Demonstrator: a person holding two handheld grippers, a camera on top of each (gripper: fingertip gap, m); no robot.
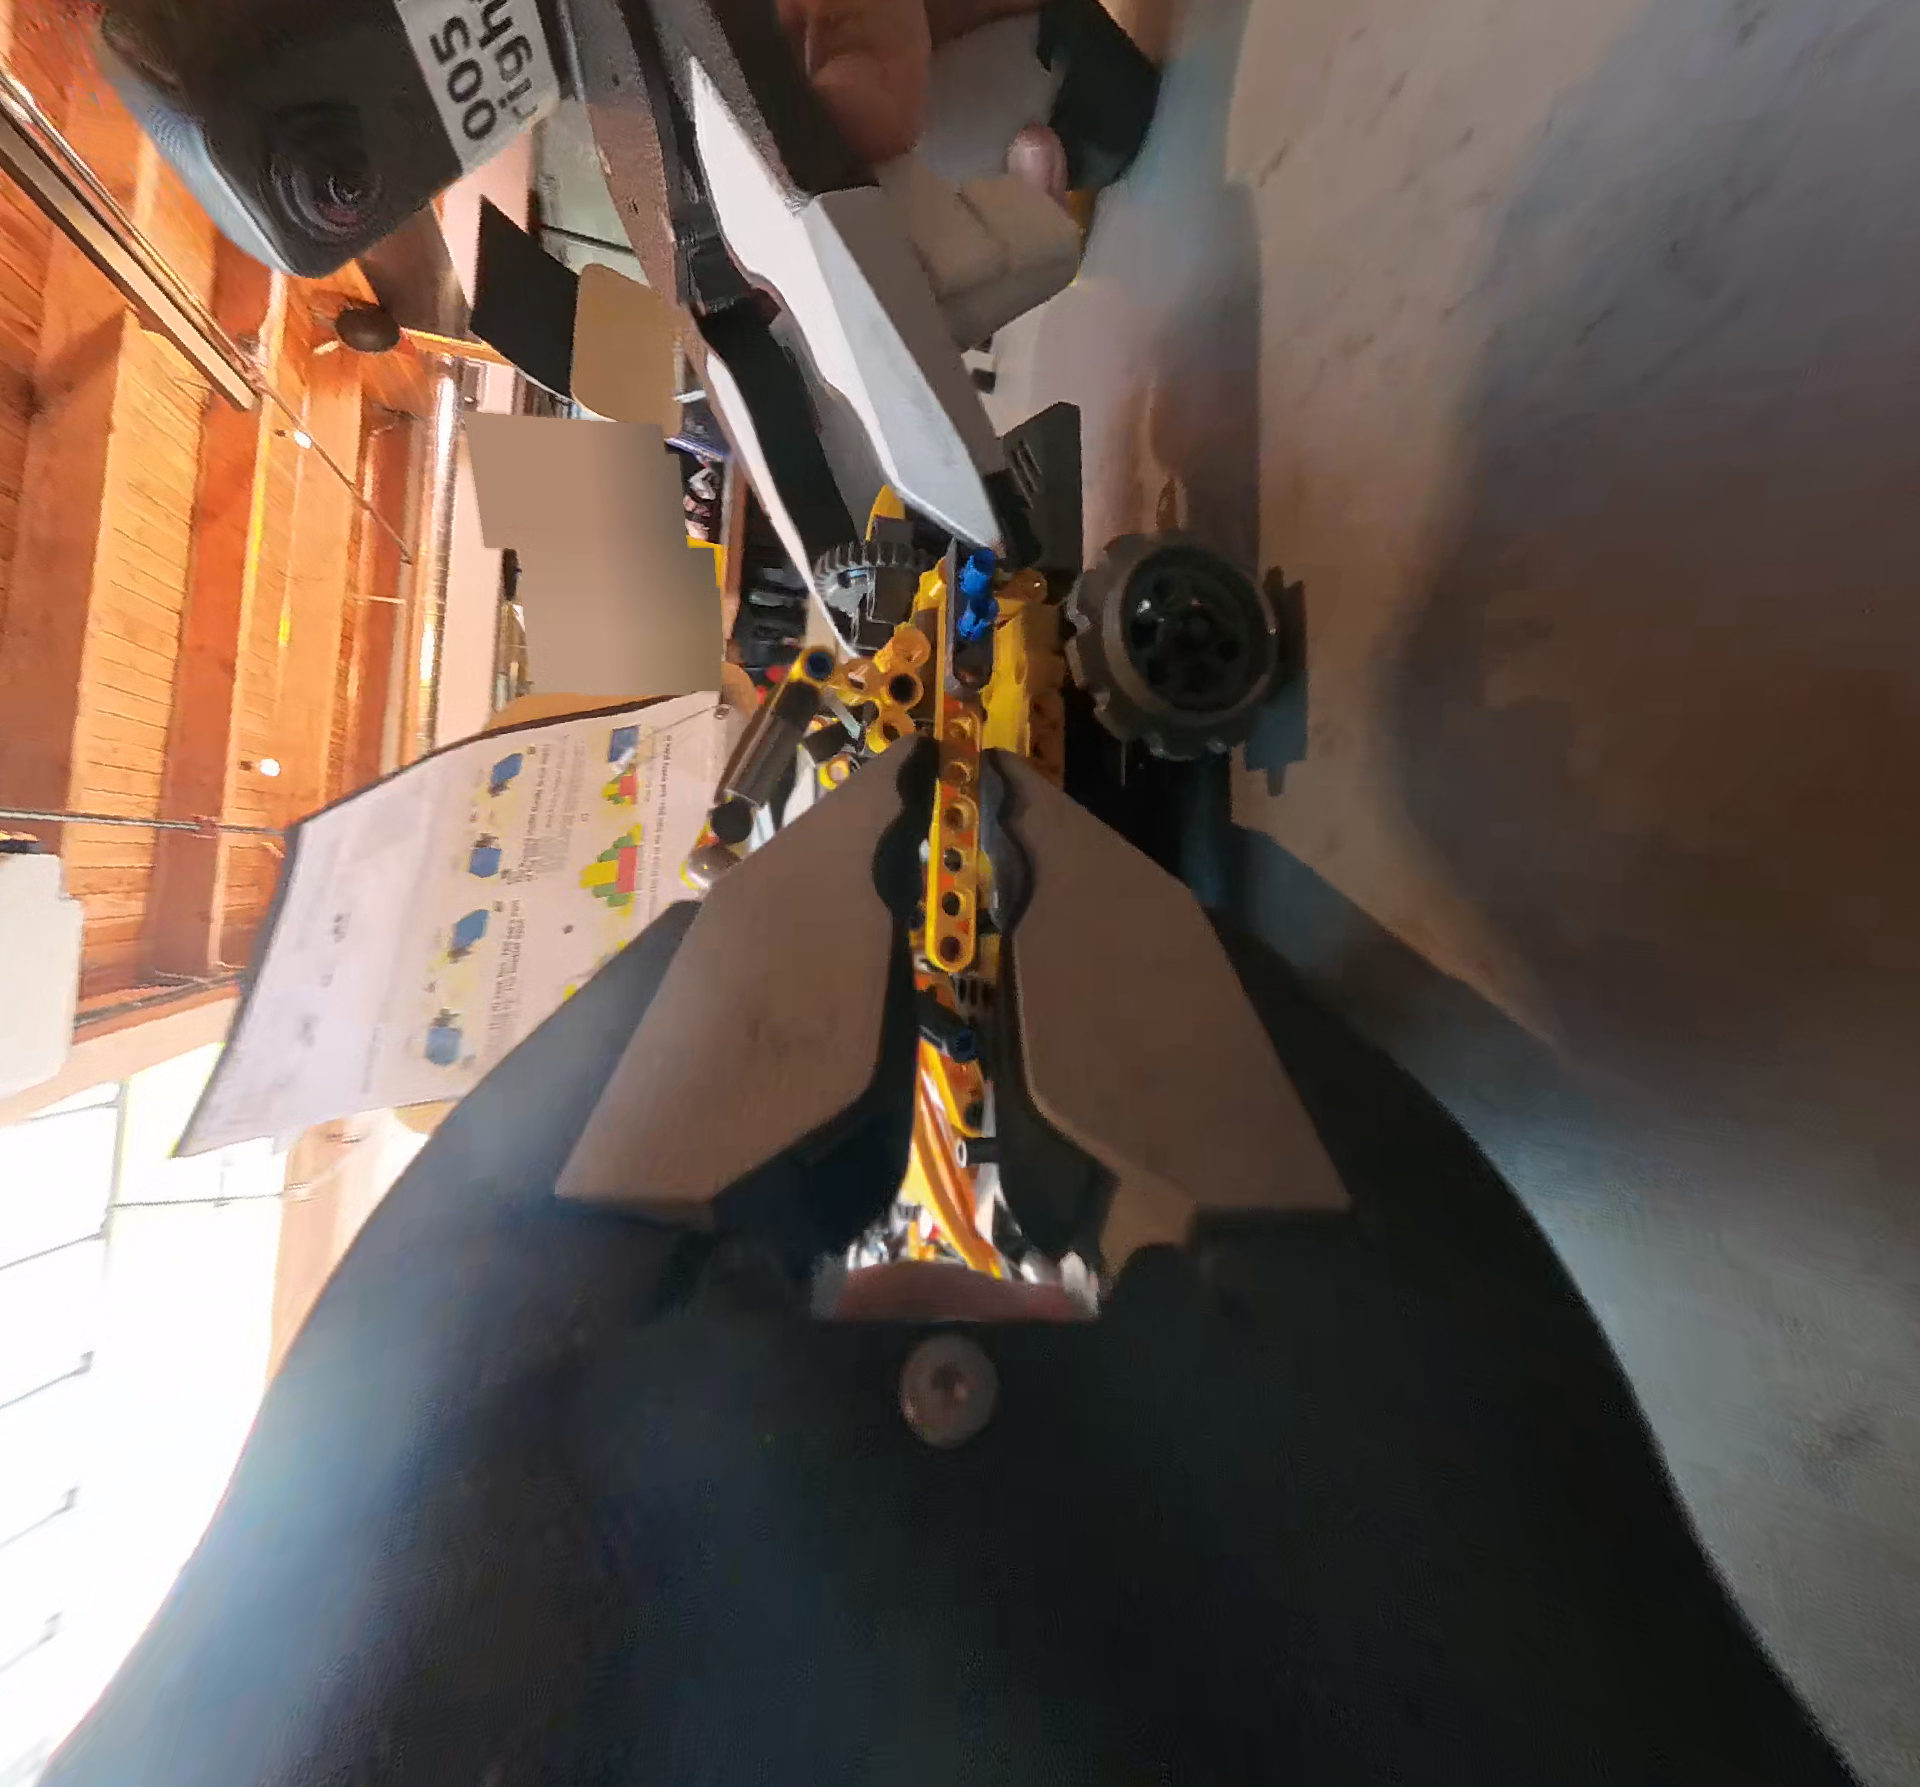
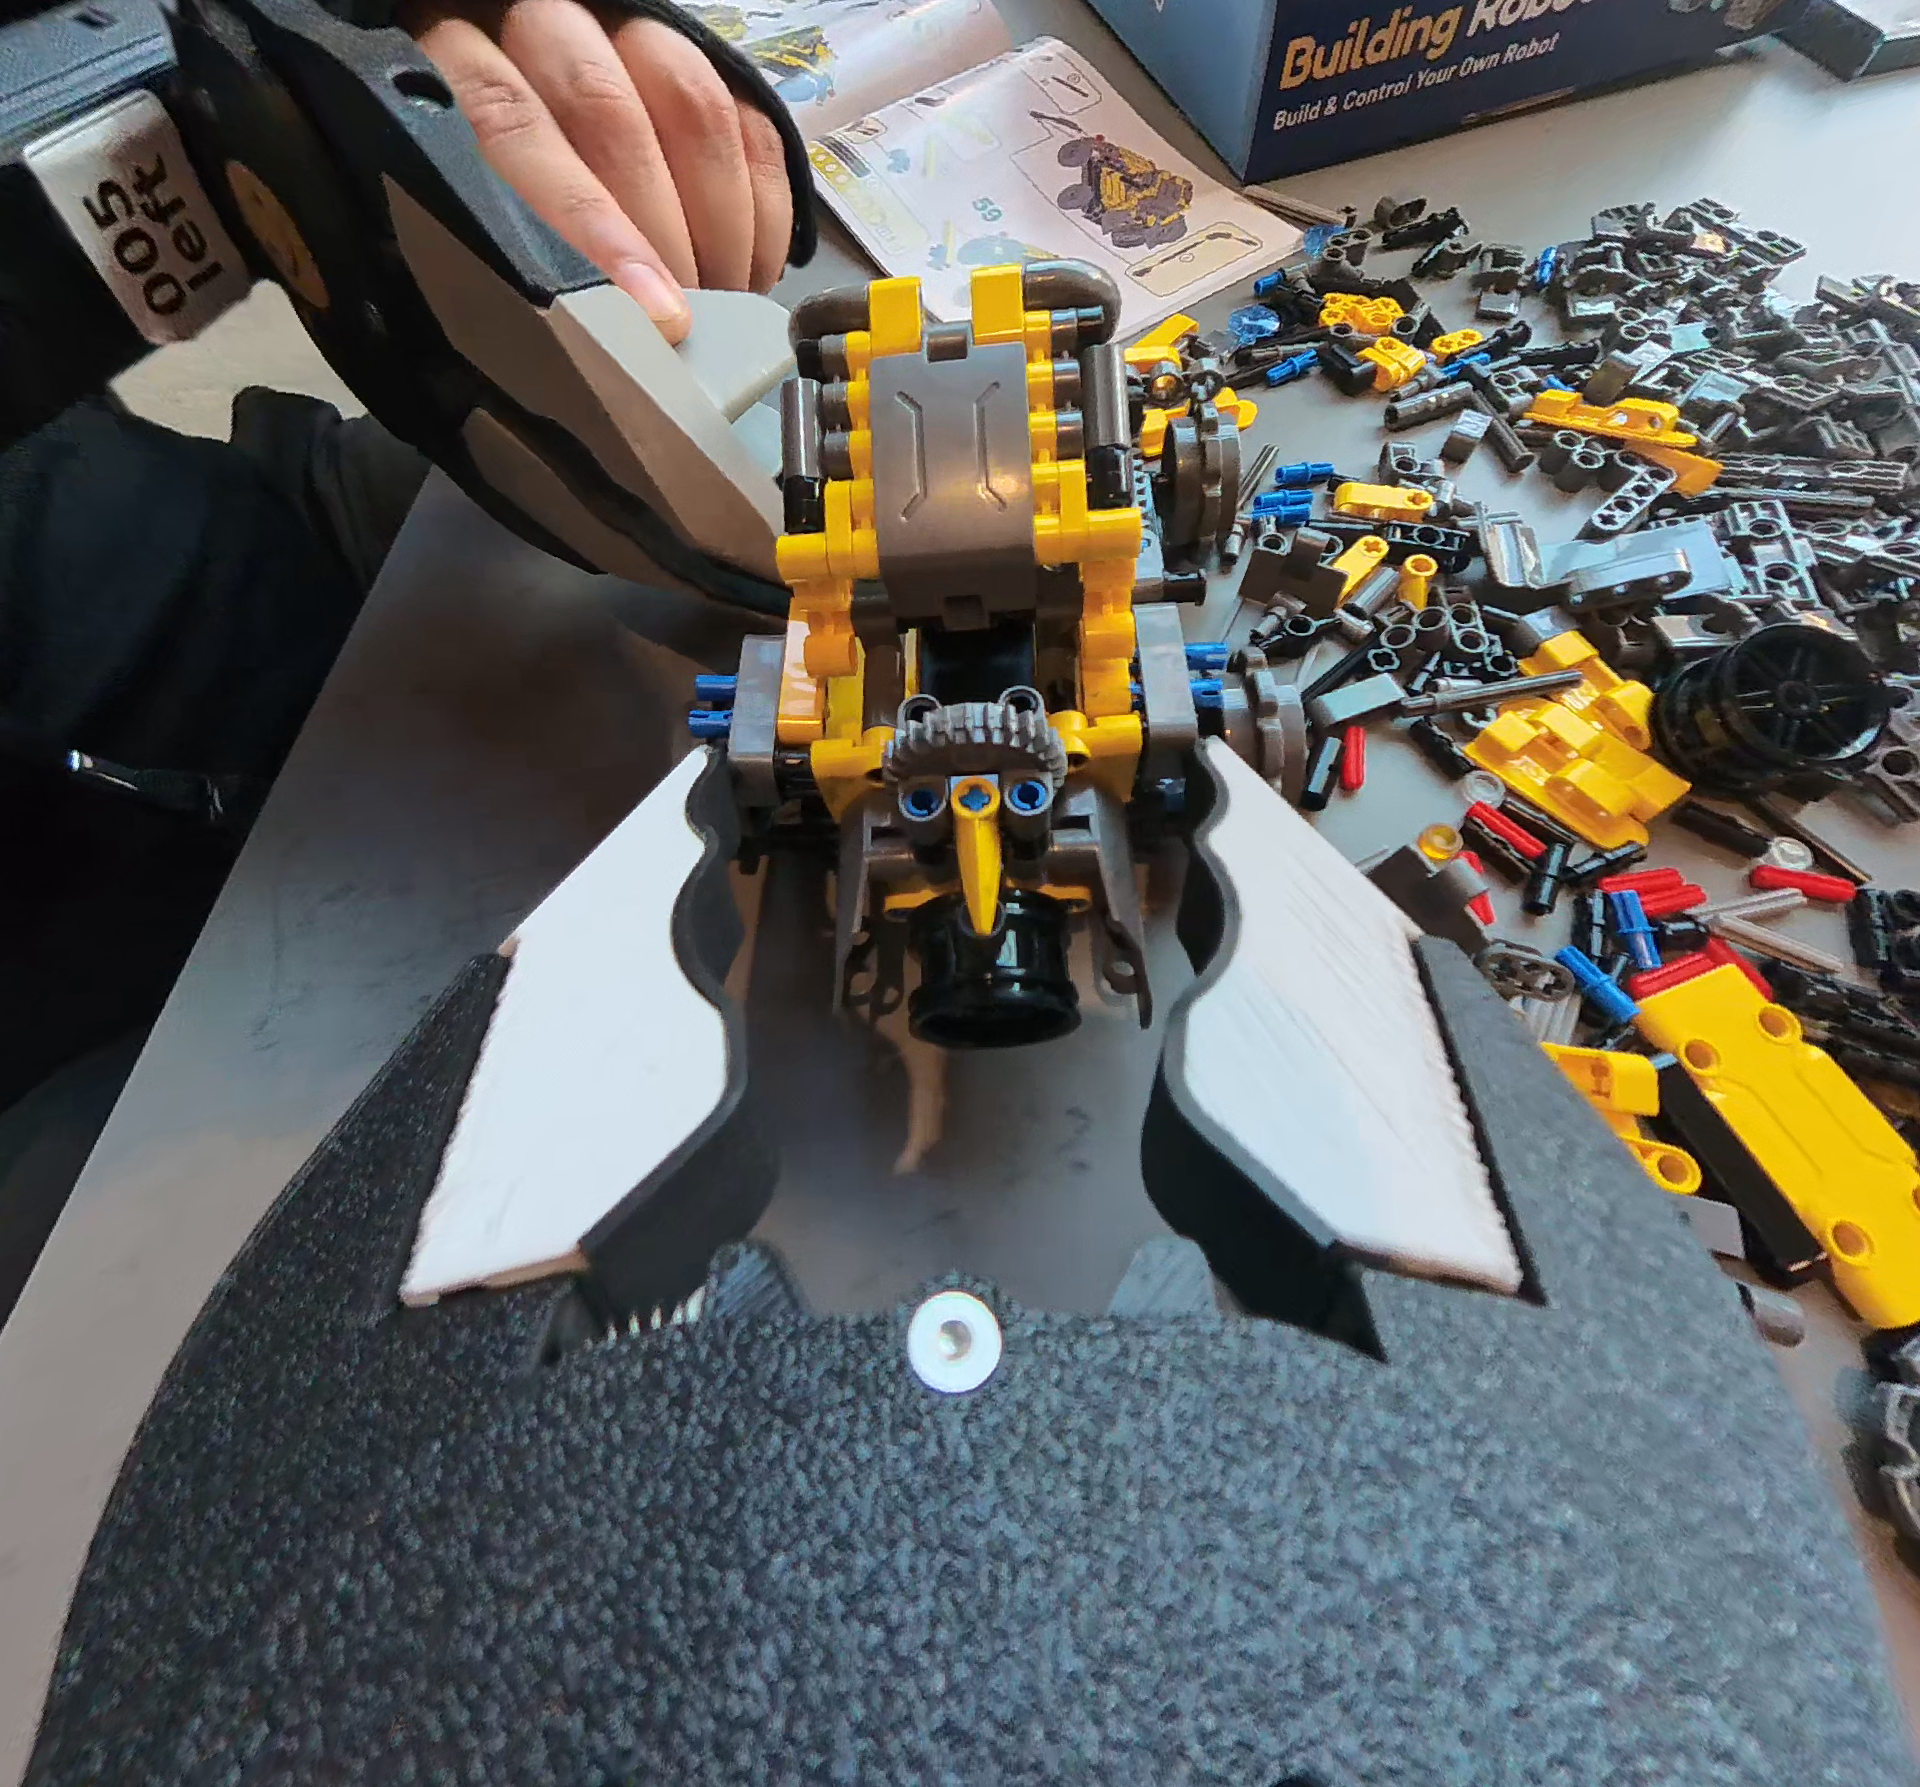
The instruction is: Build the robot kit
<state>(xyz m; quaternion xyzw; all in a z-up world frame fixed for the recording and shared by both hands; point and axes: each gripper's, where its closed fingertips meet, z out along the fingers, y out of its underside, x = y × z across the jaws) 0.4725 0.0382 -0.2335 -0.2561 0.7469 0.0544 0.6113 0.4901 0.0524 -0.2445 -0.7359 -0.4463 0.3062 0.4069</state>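
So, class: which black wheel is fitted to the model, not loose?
The small black wheel at the model's near end; the spoked one lies among loose parts.

The grey matte table carries a yellow-and-grey brick-built vehicle at centre, a loose heap of small plastic pieces right, an open instruction booklet and a dark blue cardboard box far.
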